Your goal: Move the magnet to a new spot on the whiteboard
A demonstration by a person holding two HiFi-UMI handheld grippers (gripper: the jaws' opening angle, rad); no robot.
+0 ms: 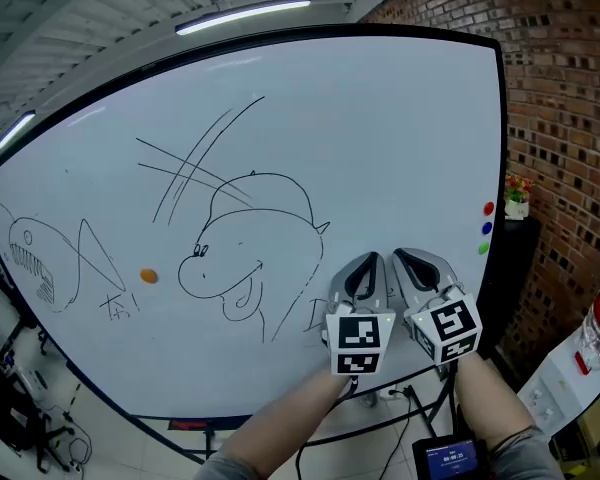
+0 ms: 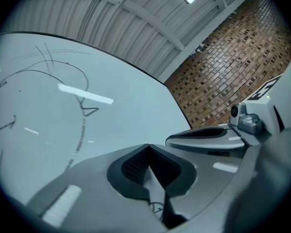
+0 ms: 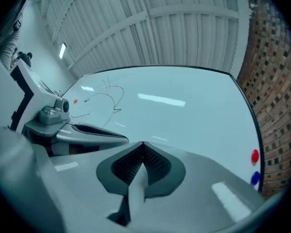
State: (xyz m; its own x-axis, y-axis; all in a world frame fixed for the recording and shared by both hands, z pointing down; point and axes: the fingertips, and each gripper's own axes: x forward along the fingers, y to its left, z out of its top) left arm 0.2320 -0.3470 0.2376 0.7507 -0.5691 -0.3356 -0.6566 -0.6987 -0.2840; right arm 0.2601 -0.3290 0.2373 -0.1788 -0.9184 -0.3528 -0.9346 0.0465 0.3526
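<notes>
The whiteboard fills most of the head view, and its left end runs out of frame. At lower centre the left tool and right tool sit side by side, each with jaws together on nothing. The orange magnet sticks at lower left, well apart from both. It is a small round dot, so no long axis shows. 3 more magnets line the right edge.

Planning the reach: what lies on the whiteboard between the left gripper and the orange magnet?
Only a marker-drawn cartoon face, seen in the head view between left gripper and orange magnet.
</notes>
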